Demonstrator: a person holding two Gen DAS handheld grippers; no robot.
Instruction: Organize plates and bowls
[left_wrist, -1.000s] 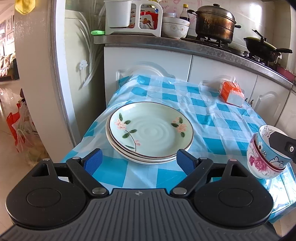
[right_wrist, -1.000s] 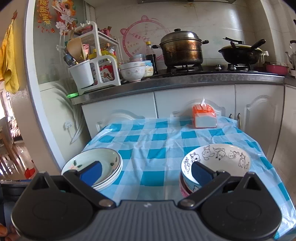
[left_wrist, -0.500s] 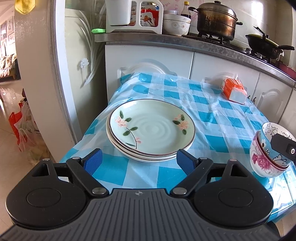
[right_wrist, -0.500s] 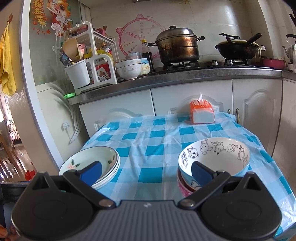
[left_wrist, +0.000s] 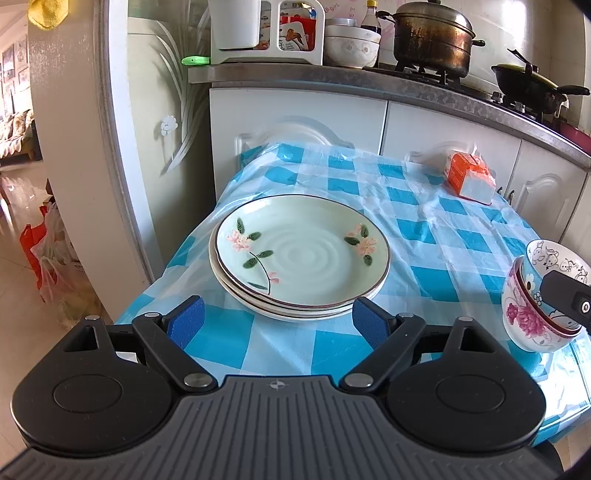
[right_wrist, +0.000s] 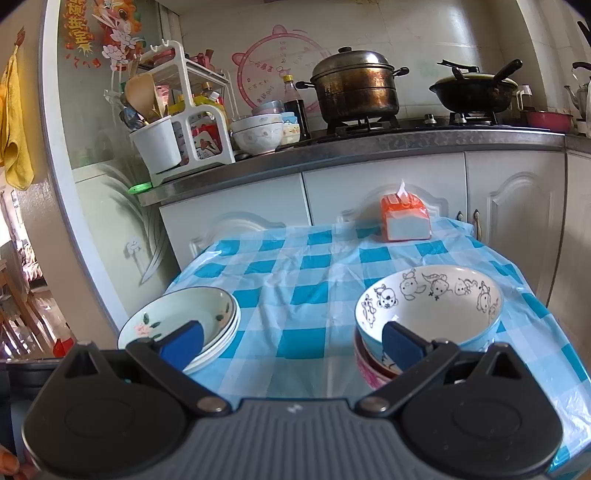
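Blue-padded left hand-held gripper (left_wrist: 277, 321) gaped wide, empty, before plate stack (left_wrist: 301, 258); right hand-held gripper (right_wrist: 291, 339) wide too beside nested bowls (right_wrist: 428, 317). Best slide pad under rim, squeeze gently.

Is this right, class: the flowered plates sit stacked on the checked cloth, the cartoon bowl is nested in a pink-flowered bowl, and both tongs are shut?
Not quite: both tongs are open. The left tongs gape before the plates in the left wrist view; the right tongs stand wide in the right wrist view. The cartoon bowl does sit in the pink-flowered bowl.
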